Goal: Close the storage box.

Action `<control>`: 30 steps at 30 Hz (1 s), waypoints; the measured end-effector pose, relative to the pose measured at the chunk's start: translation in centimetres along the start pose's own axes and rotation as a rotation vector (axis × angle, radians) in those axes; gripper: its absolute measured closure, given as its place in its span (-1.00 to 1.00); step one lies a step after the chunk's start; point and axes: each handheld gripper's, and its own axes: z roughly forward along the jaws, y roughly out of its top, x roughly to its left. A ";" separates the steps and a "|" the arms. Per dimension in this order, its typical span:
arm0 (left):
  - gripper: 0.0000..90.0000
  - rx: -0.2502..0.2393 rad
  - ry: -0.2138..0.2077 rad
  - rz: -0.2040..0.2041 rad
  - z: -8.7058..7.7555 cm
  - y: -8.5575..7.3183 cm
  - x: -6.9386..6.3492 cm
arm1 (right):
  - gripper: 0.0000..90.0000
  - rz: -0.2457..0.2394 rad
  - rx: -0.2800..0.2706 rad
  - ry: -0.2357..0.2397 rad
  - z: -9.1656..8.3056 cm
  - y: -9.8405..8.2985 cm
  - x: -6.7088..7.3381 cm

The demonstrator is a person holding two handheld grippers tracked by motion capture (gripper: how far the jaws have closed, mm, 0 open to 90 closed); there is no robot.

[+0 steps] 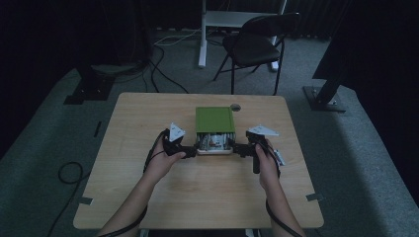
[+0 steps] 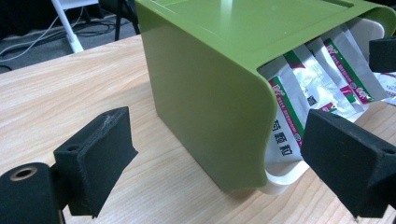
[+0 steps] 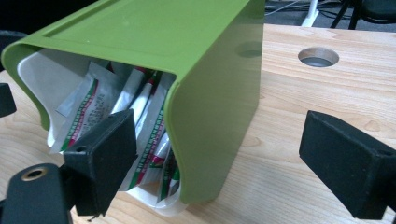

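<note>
A green box (image 1: pixel 215 119) stands at the table's middle, its front facing the person. A white drawer (image 1: pixel 214 150) sticks out of that front, packed with silver sachets (image 2: pixel 303 88) printed in red and green. My left gripper (image 1: pixel 190 149) is at the drawer's left end. Its jaws stand open astride the box's front corner (image 2: pixel 222 163), one outside the green wall, one in front of the sachets. My right gripper (image 1: pixel 238 147) mirrors it at the right corner (image 3: pixel 224 163), open, with one pad (image 3: pixel 100 163) before the sachets (image 3: pixel 140 107).
A round hole (image 1: pixel 235 107) pierces the wooden table (image 1: pixel 148 197) just behind the box's right side. Beyond the table stand a black folding chair (image 1: pixel 257 44) and a white desk leg (image 1: pixel 201 39). Cables (image 1: pixel 163 74) lie on the carpet.
</note>
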 end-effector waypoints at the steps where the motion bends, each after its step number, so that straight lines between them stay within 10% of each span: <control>1: -0.78 0.002 0.001 0.003 -0.1 -0.2 -0.1 | -0.76 0.001 -0.002 0.002 0.0 0.0 0.0; 30: -0.78 0.041 -0.005 -0.007 -2.5 -4.0 -0.6 | -0.76 0.002 0.029 -0.008 -2.2 -3.4 -0.7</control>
